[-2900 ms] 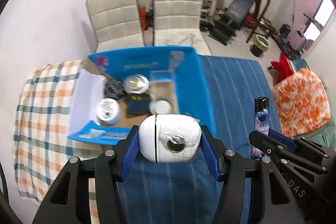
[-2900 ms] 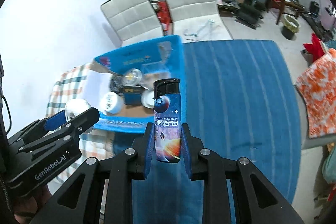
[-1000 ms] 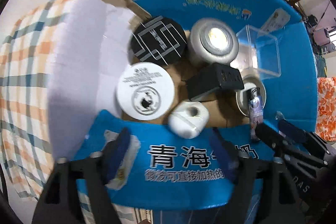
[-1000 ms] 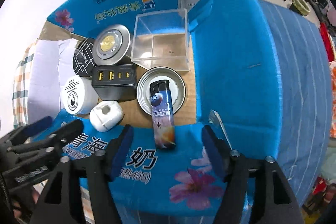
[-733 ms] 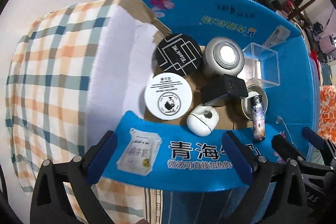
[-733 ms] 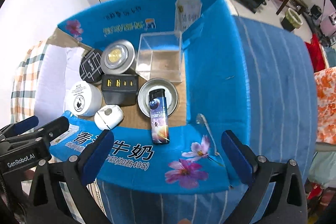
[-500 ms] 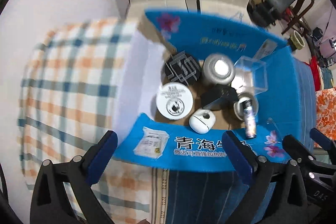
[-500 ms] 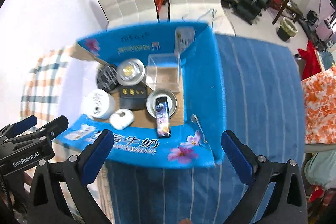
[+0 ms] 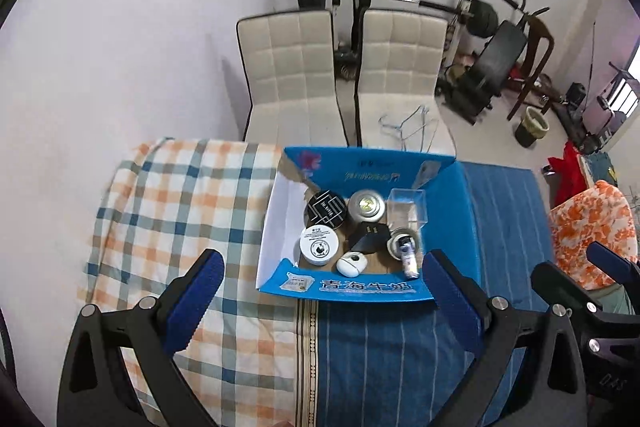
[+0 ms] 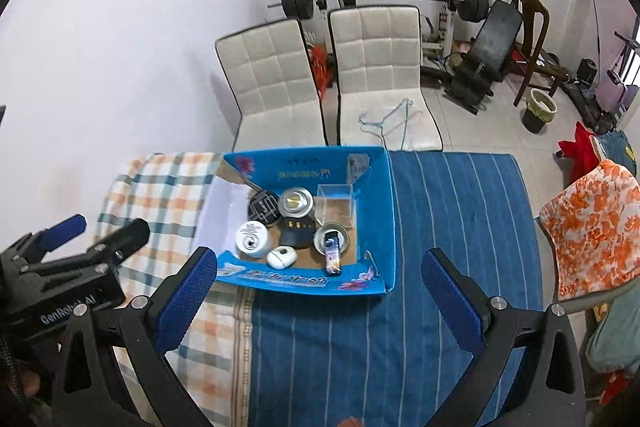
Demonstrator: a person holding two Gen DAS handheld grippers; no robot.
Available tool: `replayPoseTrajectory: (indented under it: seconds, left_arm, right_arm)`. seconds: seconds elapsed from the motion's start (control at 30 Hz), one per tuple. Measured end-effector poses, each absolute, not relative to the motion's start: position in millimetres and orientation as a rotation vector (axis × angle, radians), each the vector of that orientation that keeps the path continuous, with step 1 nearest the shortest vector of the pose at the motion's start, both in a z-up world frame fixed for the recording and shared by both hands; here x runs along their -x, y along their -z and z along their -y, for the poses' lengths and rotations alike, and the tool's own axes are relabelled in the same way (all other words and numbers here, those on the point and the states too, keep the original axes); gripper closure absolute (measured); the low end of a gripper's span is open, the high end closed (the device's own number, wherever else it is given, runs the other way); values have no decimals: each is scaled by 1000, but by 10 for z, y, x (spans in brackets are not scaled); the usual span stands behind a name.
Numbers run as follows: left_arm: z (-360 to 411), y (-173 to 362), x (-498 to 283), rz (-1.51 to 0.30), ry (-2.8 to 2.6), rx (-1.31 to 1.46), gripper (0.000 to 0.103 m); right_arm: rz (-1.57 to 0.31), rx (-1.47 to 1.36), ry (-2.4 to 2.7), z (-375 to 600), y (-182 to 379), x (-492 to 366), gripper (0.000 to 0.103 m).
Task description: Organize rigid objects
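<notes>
Bedding covered the whole lower field: a blue striped cover (image 10: pixel 440 227) from 3 to 6 o'clock and a checked orange-and-teal one (image 9: pixel 180 211) toward 9 o'clock. On their seam stood the blue carton (image 9: pixel 466 215), flaps up, at 12 o'clock from both claws and well apart from them, about level between the two hands.

Inside it, from largest to smallest, lay a clear plastic cube (image 10: pixel 335 205) at the carton's 1 o'clock, a black patterned tin (image 9: pixel 326 207) at 11, a silver round tin (image 9: pixel 366 207) beside it, a white round jar (image 9: pixel 319 245) at 8, a black charger block (image 10: pixel 298 231) in the middle, a white oval case (image 9: pixel 352 263) at 6, and a lighter (image 10: pixel 332 257) at 5, its top propped on a small open tin (image 10: pixel 331 235). The lighter's long axis ran from 12 to 6, its foot against the near flap.

Both claws hung released and empty: the left claw (image 9: pixel 320 303) spread as wide as it showed, nothing between its blue pads, and the right claw (image 10: pixel 320 303) the same. Their jaws had just been opening, with the case and lighter lying loose in the carton.

Readable writing: "GenRobot.AI" on the left claw's body in the right view, and "青海牛奶" on the carton's near flap. The jar's and black tin's lettering was too small to read.

I judged the sorting near done, since no loose item showed on the bed.
</notes>
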State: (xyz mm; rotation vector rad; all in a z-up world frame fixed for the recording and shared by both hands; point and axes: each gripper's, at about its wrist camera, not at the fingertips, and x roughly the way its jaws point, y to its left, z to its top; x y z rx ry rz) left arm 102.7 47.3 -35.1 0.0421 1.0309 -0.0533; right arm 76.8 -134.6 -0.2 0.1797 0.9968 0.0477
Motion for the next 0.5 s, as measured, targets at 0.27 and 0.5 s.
replayPoseTrajectory:
  seconds: [0.27,0.5]
  left_arm:
    - [-427,37,-699,-989,75,-39,1]
    - [-538,-103,-551,-969,53,-27,1]
  right_arm:
    - [-955,-181,-58,1365,-370,-438,0]
    - [-949,-169,-35,1376,-461,-288,0]
